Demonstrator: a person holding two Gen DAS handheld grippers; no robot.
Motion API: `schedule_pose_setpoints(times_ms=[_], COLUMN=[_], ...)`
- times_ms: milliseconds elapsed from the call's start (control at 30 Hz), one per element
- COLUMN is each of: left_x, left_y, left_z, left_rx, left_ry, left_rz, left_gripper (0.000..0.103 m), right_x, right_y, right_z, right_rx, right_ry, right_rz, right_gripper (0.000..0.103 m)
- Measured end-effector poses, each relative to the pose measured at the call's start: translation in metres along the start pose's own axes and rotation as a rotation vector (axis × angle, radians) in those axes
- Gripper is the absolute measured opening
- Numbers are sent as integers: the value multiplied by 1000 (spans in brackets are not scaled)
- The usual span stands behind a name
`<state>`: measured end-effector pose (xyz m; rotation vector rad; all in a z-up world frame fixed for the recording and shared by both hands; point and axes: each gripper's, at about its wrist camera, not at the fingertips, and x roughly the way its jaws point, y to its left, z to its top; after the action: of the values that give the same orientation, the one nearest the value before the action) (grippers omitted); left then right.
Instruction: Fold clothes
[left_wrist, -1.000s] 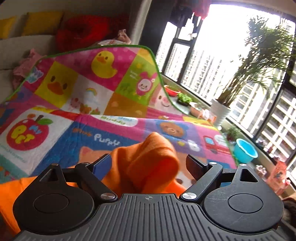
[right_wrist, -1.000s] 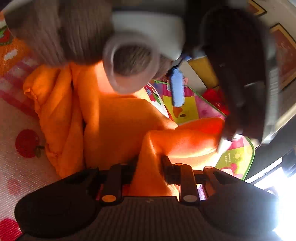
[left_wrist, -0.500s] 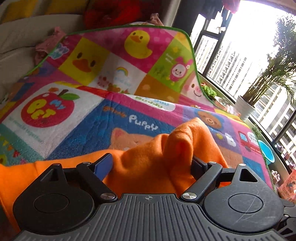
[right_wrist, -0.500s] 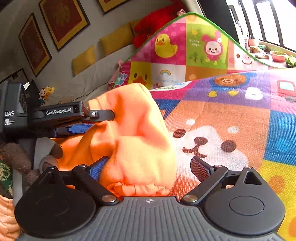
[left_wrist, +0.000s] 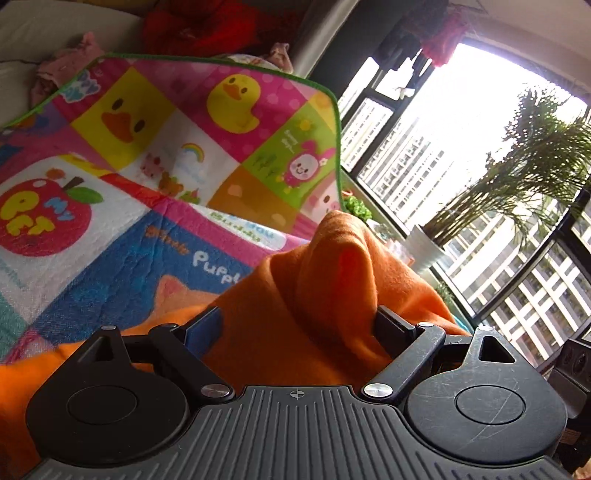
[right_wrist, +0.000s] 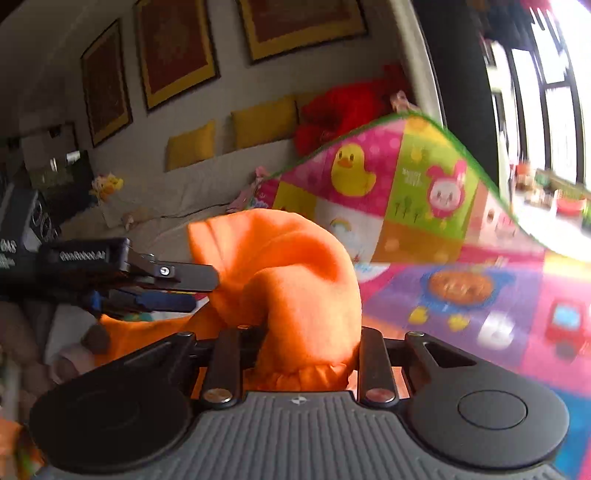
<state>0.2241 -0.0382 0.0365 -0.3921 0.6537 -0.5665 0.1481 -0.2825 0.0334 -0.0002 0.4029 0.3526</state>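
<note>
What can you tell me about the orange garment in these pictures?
The orange garment is soft, fleece-like and bunched, not yet folded flat. A gathered cuff sits at the right gripper, shut on it; the left gripper has fabric heaped between wide-set fingers. It rises in humps above the cartoon play mat.
</note>
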Motion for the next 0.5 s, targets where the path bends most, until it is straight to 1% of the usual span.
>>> schedule_pose_setpoints(times_ms=[67,133,167,267,367,500], left_x=[-16,-37,-48,-73,-92,-118], left_y=[-1,6,10,20,27,38], left_z=[5,8,10,12,10,9], left_rx=[6,-6,-12,-25,-34,-46], left_ry=[-36,-73,-92,-132,-156,-189], left_rz=[-11,2,8,30,53,84], left_gripper=[93,93,93,94,96,97], right_x=[-9,-11,-9,-1,7,12], right_y=[26,56,71,119,158,186], right_z=[9,7,3,-26,-61,-94], right_rx=[-273,-511,-608,-906,-1137,-1352], right_ry=[-63,-88,-88,-93,-111,-147], right_rz=[-91,-128,-126,-91,-51,-21], right_gripper=[24,24,24,26,26,29])
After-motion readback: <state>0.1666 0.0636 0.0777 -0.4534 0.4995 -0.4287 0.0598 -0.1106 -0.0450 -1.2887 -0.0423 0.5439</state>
